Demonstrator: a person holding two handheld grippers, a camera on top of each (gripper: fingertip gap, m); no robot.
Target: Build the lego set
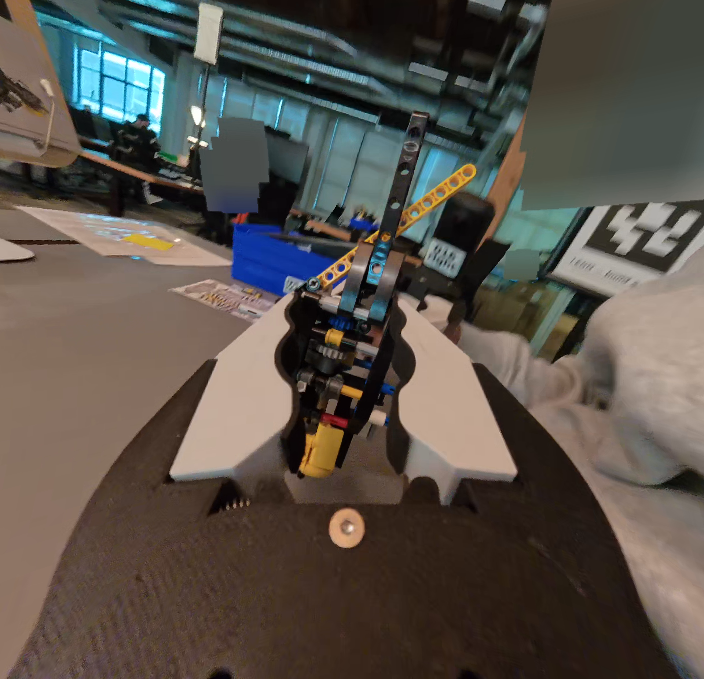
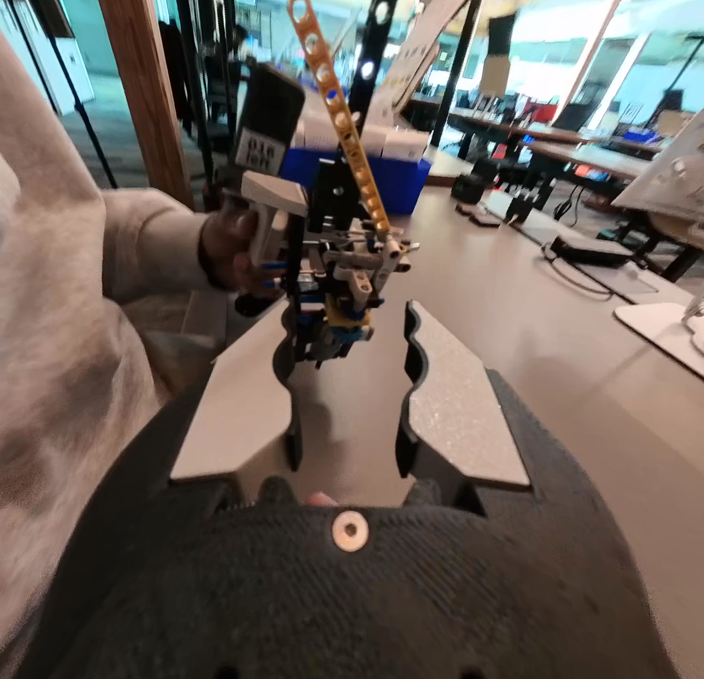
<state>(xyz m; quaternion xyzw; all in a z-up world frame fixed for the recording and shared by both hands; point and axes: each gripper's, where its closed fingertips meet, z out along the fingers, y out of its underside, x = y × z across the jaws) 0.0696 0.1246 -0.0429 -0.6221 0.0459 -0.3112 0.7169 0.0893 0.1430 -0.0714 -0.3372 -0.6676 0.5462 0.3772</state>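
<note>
Both beams up; left tongs (image 1: 343, 356) grip lego assy (image 1: 335, 375), right tongs (image 2: 348, 356) agape.

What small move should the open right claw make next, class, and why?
Probably ease forward and close on the lower end of the multicoloured plastic Lego assembly. The left claw already clamps it, while the right claw is open with the model at its fingertips, not yet gripped.
</note>
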